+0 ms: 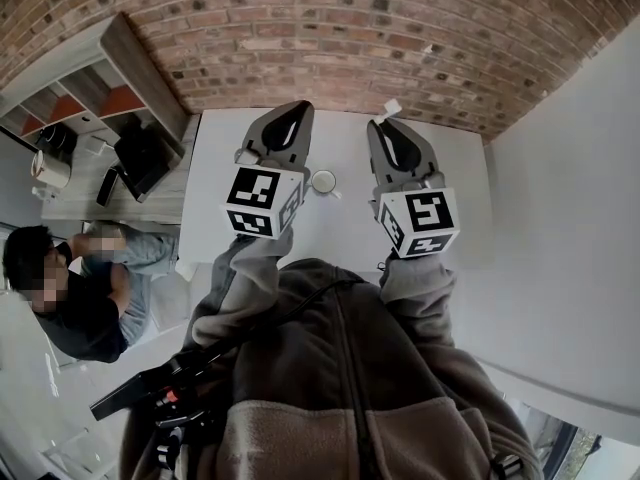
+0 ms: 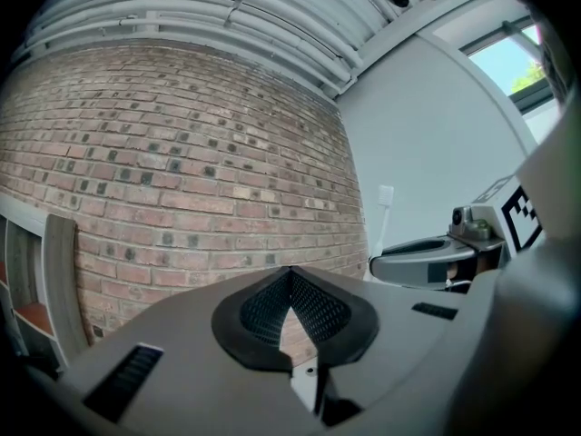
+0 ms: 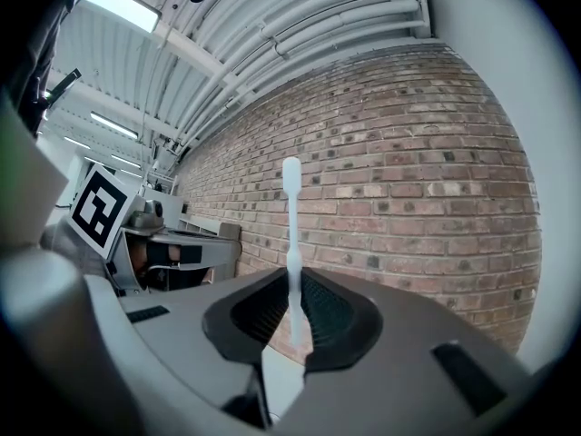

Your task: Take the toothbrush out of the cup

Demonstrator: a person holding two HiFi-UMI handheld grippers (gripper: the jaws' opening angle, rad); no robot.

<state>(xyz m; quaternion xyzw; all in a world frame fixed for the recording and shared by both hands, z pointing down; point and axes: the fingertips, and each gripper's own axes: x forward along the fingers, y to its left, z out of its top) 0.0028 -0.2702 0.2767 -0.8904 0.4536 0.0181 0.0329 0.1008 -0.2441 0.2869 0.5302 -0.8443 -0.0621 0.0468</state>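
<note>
The head view alone shows the white cup (image 1: 323, 181). It stands on the white table (image 1: 335, 230), low between the two grippers and touching neither. In that view the toothbrush (image 1: 391, 108) is only a small pale tip poking past the nose of the right gripper (image 1: 377, 122), toward 12 o'clock and the brick wall (image 1: 330, 38). It is clear of the cup.

The right gripper view shows the grip itself. The jaws are pressed together on the white toothbrush (image 3: 291, 216), whose handle rises from between the black pads to 12 o'clock, with the head at the top against the brick. At 9 o'clock in that view are the left gripper (image 3: 227, 241) and its marker cube (image 3: 98, 205).

The left gripper view shows its own jaws (image 2: 290, 284) closed pad to pad, with nothing between them and only brick beyond. At 3 o'clock it catches the right gripper (image 2: 381, 263) side-on, with the toothbrush (image 2: 386, 200) standing above its tip. Neither gripper view shows the cup or the tabletop.

In the head view both arms, in grey fleece sleeves (image 1: 250, 268), reach forward side by side. The left gripper (image 1: 296, 110) and the right one are held above the table and aimed at the wall. A seated person (image 1: 80, 288) is at 9 o'clock, and a shelf unit (image 1: 120, 88) is at 10 o'clock.
</note>
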